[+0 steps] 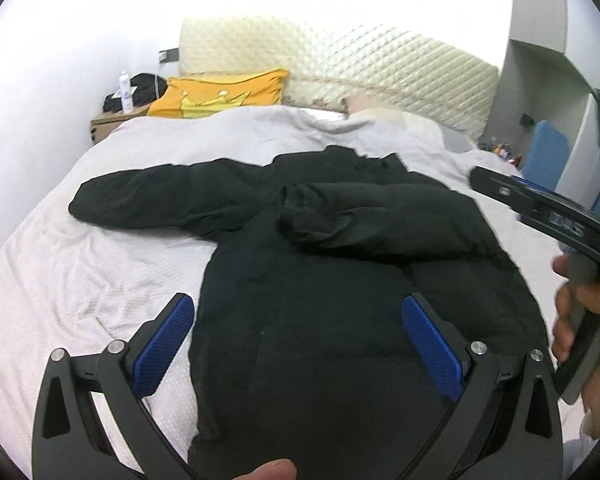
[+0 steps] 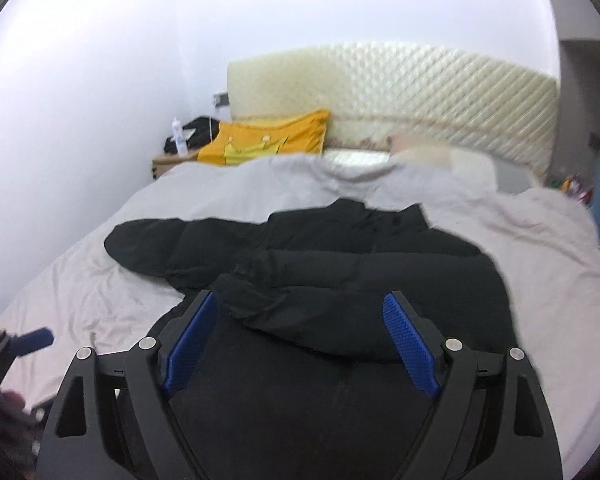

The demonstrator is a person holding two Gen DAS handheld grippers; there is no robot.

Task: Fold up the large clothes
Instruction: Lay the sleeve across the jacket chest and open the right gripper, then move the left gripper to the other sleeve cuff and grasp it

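Bedroom, pale bed (image 1: 80,280) under quilted headboard. Black jacket (image 1: 320,320) lies flat mid-bed, right sleeve (image 1: 372,220) folded across chest, left sleeve (image 1: 148,196) outstretched. Left tongs (image 1: 298,340) and right tongs (image 2: 300,344) both gape, holding nothing. Next, likely: pinch left cuff, carry it across level, lay it parallel, smooth the puff.
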